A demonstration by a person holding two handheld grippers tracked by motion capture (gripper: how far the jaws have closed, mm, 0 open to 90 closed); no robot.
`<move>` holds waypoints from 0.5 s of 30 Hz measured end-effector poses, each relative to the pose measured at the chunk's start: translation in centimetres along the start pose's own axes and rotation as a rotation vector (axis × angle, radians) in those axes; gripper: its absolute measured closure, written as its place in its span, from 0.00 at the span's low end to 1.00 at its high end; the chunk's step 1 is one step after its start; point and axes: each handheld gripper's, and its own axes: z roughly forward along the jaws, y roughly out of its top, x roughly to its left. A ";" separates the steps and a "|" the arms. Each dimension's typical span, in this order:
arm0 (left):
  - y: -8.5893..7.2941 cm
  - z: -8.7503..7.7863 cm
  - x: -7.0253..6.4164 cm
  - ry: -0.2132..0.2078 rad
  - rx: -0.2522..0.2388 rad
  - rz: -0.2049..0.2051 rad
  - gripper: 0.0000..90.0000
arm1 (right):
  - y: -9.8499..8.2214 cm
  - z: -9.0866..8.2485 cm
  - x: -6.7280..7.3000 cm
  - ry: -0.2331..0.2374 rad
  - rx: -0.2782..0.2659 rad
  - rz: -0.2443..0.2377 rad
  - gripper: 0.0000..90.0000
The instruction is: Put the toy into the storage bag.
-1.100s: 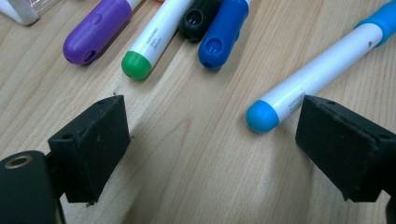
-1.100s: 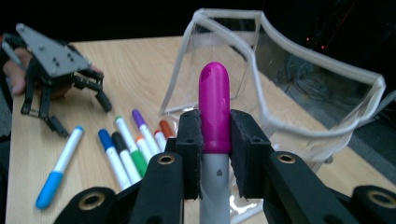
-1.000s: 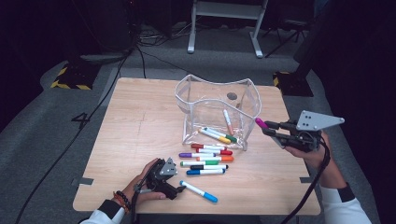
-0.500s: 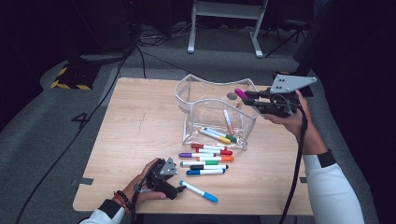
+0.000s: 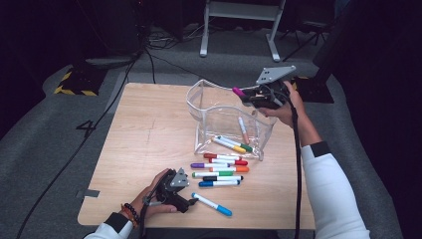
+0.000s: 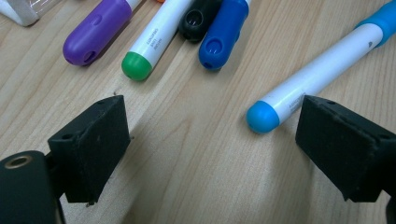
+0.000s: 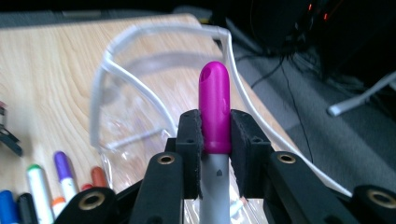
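Note:
My right gripper [image 5: 250, 97] [image 7: 215, 135] is shut on a magenta-capped marker [image 5: 239, 92] [image 7: 214, 112] and holds it above the open top of the clear plastic pouch [image 5: 204, 107] [image 7: 100, 84]. Three markers [image 5: 234, 144] lie inside the pouch. In front of it, several loose markers [image 5: 219, 167] lie in a row on the wooden table [image 5: 144, 134]. My left gripper [image 5: 191, 200] [image 6: 210, 140] rests open on the table near the front edge. A light-blue-capped marker [image 5: 213, 204] [image 6: 317, 70] lies just ahead of its jaws, its tip near the right jaw.
Purple, green, black and blue caps [image 6: 135, 65] of the marker row lie ahead of the left gripper. A metal stand [image 5: 239, 25] and cables [image 5: 154, 45] sit on the grey floor beyond the table. The table's left half is bare wood.
The right gripper has carried the magenta marker from the table's right edge up and back, to above the pouch's opening. The left gripper has stayed put.

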 end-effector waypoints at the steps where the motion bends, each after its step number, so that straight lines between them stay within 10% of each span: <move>1: 0.0 0.0 0.0 0.000 0.000 0.000 0.11 | -0.1 0.6 -0.4 0.005 0.021 0.002 0.83; 10: 0.0 0.0 0.0 0.000 0.000 0.000 0.11 | -1.1 4.6 -1.8 -0.021 0.244 0.073 0.83; 15: 0.0 0.0 0.0 0.000 0.005 0.003 0.11 | -1.2 6.1 -0.9 0.038 0.351 0.056 0.83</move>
